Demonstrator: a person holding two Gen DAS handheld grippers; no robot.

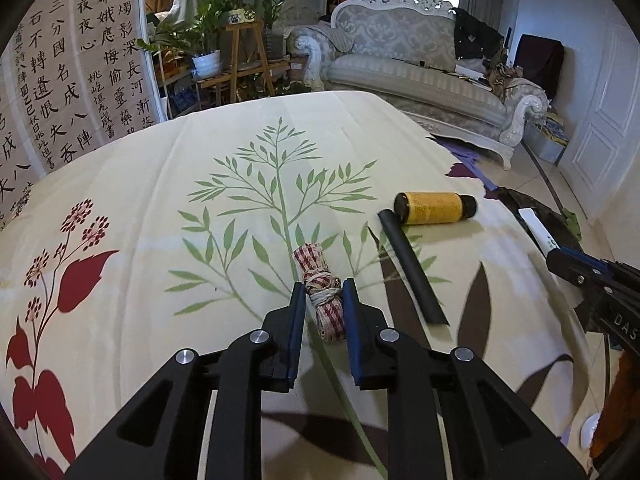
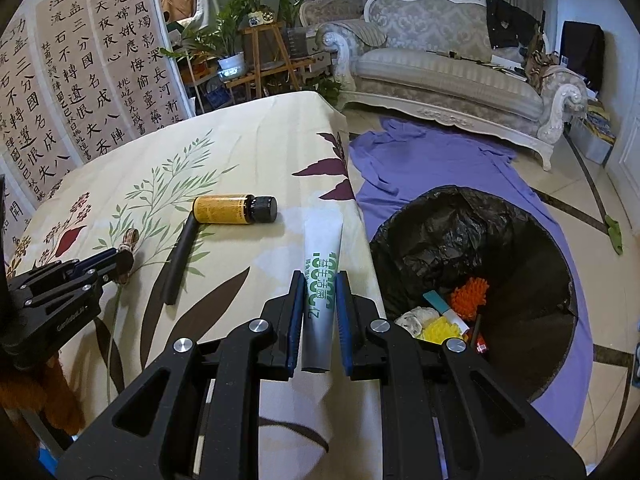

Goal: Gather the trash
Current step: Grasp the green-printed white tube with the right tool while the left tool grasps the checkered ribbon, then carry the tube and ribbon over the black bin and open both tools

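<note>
My left gripper is shut on a red-and-white checked cloth bundle tied with string, resting on the flowered tablecloth. My right gripper is shut on a white tube with green lettering at the table's right edge. A yellow-labelled brown bottle with a black cap lies on its side, also in the right wrist view. A black tube lies beside it, also in the right wrist view.
A bin lined with a black bag stands on the floor right of the table, holding several bits of trash. A purple cloth lies under it. A sofa and plant stand are behind.
</note>
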